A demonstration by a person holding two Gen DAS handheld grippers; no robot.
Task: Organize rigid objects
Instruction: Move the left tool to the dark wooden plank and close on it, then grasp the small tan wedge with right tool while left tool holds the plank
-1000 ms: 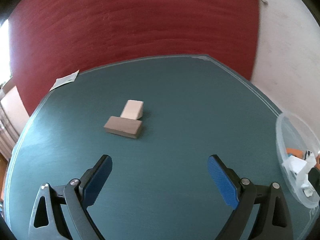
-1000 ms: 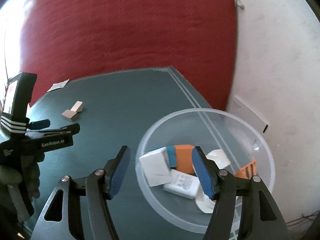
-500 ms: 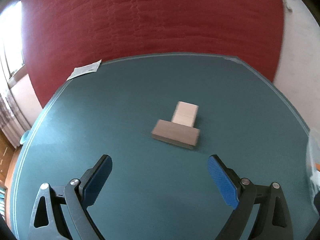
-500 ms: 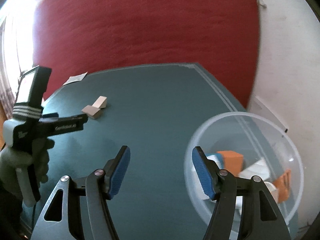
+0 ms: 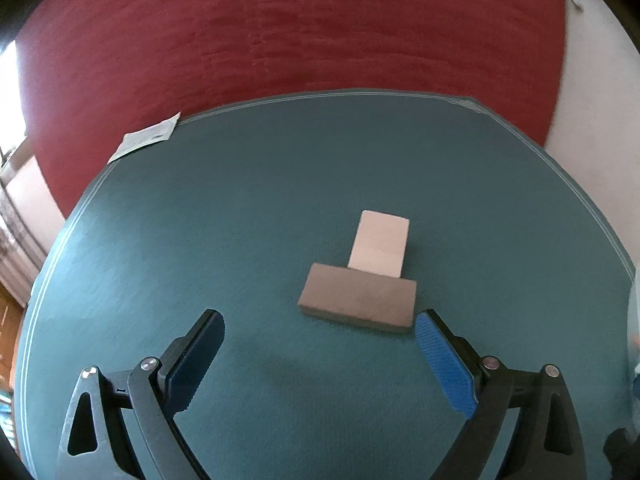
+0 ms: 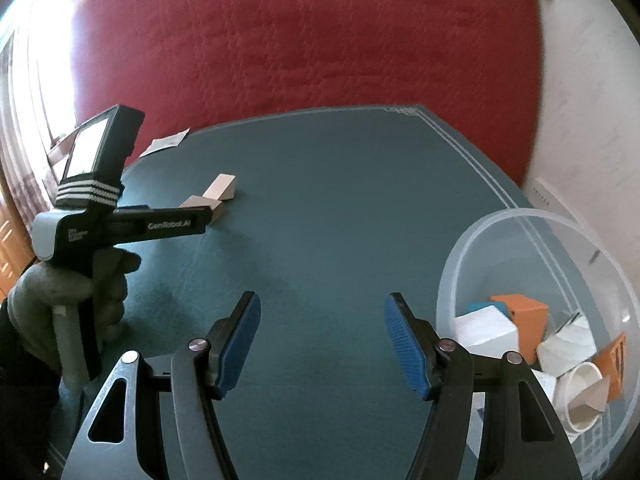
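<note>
Blocks [image 5: 360, 280] fill the left view; only the right shows the bowl [image 6: 480, 240].

Teal table [image 5: 280, 208] edged with pale double lines; brown block [image 5: 358, 302], cream block [image 5: 380, 244], blue ribbed pads [image 6: 404, 348], orange and white boxes in the clear bowl [image 6: 460, 264]

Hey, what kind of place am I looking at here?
Probably a room in a home, set up for sorting: a teal-covered table against a red wall hanging, with two wooden blocks on it and a clear bowl of small boxes.
</note>
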